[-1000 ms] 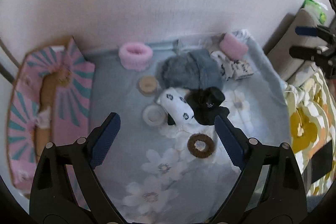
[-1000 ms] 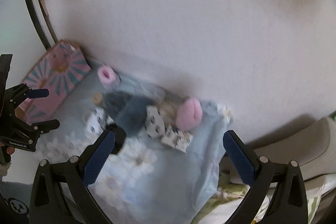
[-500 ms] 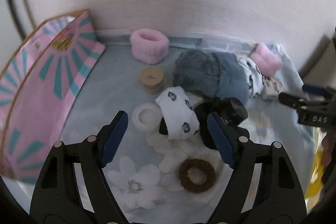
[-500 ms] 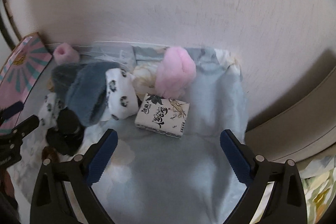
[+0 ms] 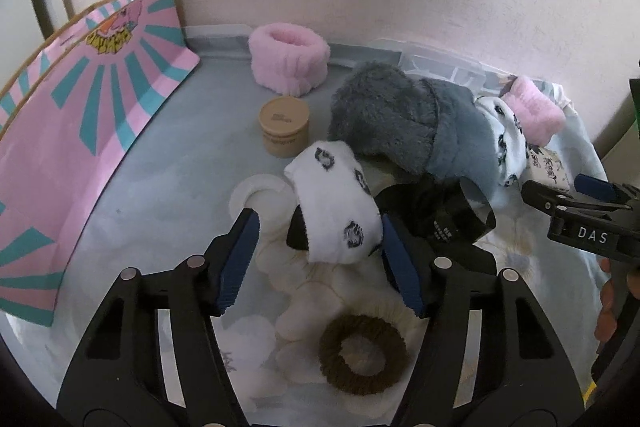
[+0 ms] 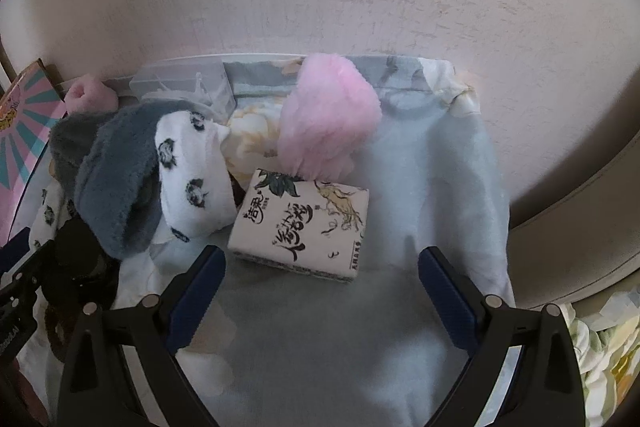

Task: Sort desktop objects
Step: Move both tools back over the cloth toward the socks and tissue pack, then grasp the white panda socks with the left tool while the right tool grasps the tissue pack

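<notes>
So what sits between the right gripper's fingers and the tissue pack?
Nothing: in the right wrist view only bare pale blue cloth lies between the open right gripper and the tissue pack just ahead of it.

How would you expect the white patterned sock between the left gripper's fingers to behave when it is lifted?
The white sock looks like soft knit, so it would probably sag and droop. It seems light. It overlaps the black item, which it might drag. The left gripper, its jaws just closing, brackets it.
</notes>
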Available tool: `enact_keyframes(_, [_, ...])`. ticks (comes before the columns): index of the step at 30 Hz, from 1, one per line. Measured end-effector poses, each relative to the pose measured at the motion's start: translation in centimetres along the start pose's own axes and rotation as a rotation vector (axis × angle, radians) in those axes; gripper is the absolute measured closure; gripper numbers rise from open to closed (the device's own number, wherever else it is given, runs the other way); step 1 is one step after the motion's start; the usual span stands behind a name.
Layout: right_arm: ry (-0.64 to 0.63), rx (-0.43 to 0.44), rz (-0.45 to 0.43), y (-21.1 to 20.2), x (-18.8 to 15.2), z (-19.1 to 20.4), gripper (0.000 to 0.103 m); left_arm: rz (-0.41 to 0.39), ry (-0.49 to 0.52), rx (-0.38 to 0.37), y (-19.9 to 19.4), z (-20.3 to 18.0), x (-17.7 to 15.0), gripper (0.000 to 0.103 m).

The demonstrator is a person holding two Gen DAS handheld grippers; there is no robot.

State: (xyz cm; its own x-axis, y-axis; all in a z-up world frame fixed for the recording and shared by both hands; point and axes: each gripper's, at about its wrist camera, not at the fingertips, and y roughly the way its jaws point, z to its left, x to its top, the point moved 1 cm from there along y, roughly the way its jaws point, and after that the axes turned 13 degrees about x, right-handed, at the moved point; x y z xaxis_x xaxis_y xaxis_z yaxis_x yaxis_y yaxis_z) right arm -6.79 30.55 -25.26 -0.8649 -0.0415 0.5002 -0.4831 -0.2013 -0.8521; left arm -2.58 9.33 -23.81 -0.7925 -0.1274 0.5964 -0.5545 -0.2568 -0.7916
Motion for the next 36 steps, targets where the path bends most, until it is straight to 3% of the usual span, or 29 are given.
enact_keyframes(5, [-0.011,0.001,0.001,0.5,0.2,0.1,0.010,-0.001,0.014,-0.001,0.5,-0.6,0.2,0.045])
enact_keyframes(9, [-0.017,-0.015,-0.002,0.6,0.2,0.1,0.019,-0.008,0.034,-0.009,0.5,-1.0,0.2,0.058])
enact_keyframes(12, [-0.027,-0.025,-0.014,0.3,0.2,0.0,0.037,-0.016,0.052,-0.010,0.5,-1.4,0.3,0.063])
enact_keyframes(25, [-0.025,0.010,-0.034,-1.7,-1.1,-0.2,0.039,-0.021,0.021,-0.050,-0.7,0.2,0.9,0.069])
enact_keyframes(36, [-0.030,0.017,-0.026,-6.1,-2.3,0.4,0.039,-0.055,0.092,-0.110,-4.9,2.1,3.6,0.069])
